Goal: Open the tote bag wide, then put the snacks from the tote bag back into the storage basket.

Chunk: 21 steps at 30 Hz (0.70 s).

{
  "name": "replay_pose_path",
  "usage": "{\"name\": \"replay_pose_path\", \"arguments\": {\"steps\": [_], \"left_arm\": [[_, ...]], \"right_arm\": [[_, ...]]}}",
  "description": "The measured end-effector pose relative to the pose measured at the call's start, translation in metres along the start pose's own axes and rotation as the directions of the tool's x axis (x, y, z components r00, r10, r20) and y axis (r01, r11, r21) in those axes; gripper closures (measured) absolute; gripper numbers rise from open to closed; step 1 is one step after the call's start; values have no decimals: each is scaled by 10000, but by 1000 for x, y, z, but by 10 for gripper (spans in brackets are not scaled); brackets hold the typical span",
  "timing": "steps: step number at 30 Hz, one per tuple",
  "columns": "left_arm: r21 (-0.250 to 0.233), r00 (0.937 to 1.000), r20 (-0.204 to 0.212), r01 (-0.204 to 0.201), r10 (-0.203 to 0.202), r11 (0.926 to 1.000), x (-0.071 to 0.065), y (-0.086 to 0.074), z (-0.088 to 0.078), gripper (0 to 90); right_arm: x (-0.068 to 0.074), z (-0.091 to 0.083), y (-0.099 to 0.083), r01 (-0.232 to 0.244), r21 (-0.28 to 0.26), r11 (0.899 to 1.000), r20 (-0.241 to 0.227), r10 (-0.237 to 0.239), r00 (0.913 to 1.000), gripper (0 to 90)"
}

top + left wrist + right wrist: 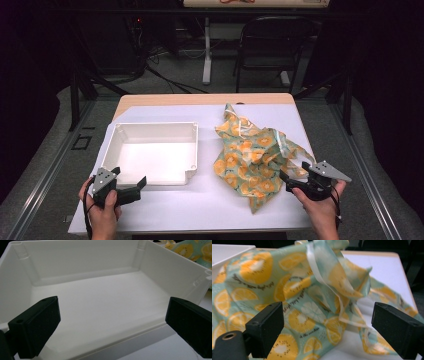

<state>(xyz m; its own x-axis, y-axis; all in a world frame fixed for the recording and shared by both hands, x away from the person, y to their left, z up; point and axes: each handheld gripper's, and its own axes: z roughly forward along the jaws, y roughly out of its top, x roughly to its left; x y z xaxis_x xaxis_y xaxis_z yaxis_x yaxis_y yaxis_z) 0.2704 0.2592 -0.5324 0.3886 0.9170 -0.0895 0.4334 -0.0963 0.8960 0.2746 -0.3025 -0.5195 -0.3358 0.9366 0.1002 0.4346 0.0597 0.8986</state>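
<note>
A crumpled cloth (252, 162) lies on the right half of the table (200, 205), mint green with a print of orange citrus slices and pale ribbon-like straps trailing through its folds. In the right gripper view the cloth (294, 295) is bunched up in loose ridges, one strap looping across the middle. Just left of it sits a shallow white tray (112, 145), square and glossy; in the left gripper view its near wall (140, 337) runs between the jaws.

The right hand-held gripper (292, 184) points at the cloth's near right edge, jaws wide apart with fabric in front of them and nothing pinched. The right hand (322, 207) grips it from below. The left hand-held gripper (131, 186) rests at the tray's near left corner, jaws wide and holding nothing, in the left hand (102, 212).

The table is white-covered with a wooden far edge. Behind it are a grey floor, a folding chair (272, 45) and cables in a dark room.
</note>
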Motion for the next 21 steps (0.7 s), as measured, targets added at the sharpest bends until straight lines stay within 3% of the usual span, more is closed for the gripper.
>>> {"name": "replay_pose_path", "arguments": {"steps": [2, 4, 7, 12, 21], "left_arm": [[96, 10000, -10, -5, 5, 10000, -1, 0, 4, 1], [160, 9999, 87, 77, -79, 9998, -3, -1, 7, 1], [171, 9996, 106, -262, 260, 9995, -7, 0, 8, 1], [261, 9984, 6, -571, 571, 9980, -10, -1, 8, 1], [251, 9985, -324, -434, 442, 9987, -7, -4, 4, 1]], "right_arm": [[3, -2, 3, 139, -247, 9996, -69, -141, 9999, 96], [2, -2, 4, -177, -221, 9996, -97, 175, 9998, 83], [4, -1, 6, -455, -291, 9985, -302, 447, 9985, 68], [15, 3, 5, -17, -71, 10000, -351, 15, 9994, 55], [13, 7, 3, 40, -158, 9999, -286, -45, 9996, 44]]}}
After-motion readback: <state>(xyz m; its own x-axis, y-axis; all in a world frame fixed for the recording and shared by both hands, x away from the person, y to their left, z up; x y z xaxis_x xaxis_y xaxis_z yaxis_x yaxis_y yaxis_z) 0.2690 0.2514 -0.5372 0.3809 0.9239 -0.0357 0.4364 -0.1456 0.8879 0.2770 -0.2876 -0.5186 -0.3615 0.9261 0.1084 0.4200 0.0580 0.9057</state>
